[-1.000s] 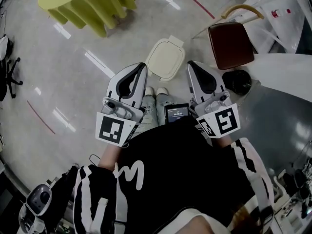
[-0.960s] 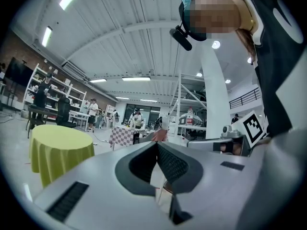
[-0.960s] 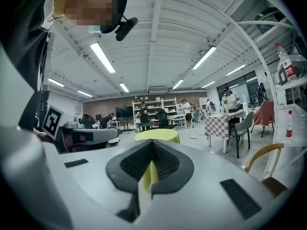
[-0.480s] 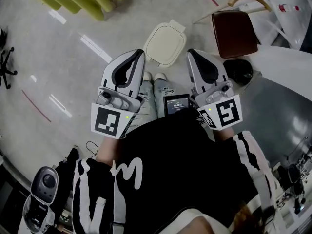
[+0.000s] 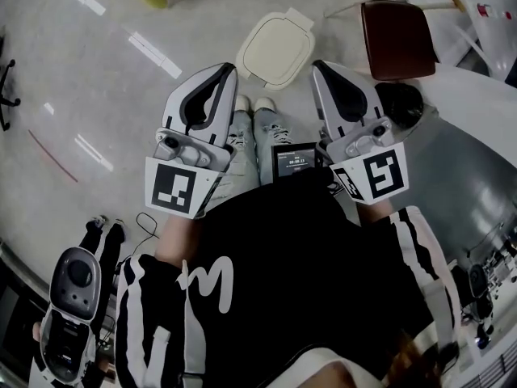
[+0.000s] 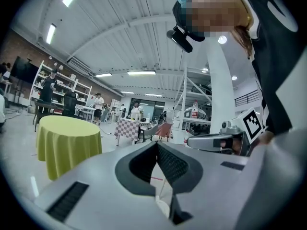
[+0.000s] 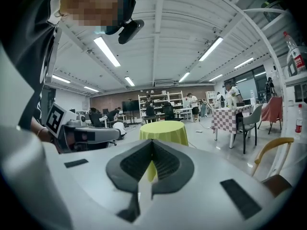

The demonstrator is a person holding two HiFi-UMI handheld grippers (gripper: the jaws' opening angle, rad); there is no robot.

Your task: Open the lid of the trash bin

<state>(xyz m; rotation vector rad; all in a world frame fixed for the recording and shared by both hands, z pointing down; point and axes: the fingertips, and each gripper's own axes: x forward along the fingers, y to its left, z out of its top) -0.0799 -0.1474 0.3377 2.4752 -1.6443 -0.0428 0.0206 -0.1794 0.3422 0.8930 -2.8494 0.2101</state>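
trash bin lid (image 5: 277, 49) lies ahead between both tips (probably lower, roughly equidistant); left gripper (image 5: 225, 71) and right gripper (image 5: 320, 68) have jaws pressed together, holding nothing.

The head view looks steeply down from overhead onto the left gripper (image 5: 229, 71), the right gripper (image 5: 320, 67) and the floor (image 5: 97, 95). Each gripper view sits close behind its own jaws, facing level outward. All three catch the yellow-green table (image 6: 67, 145), far left.
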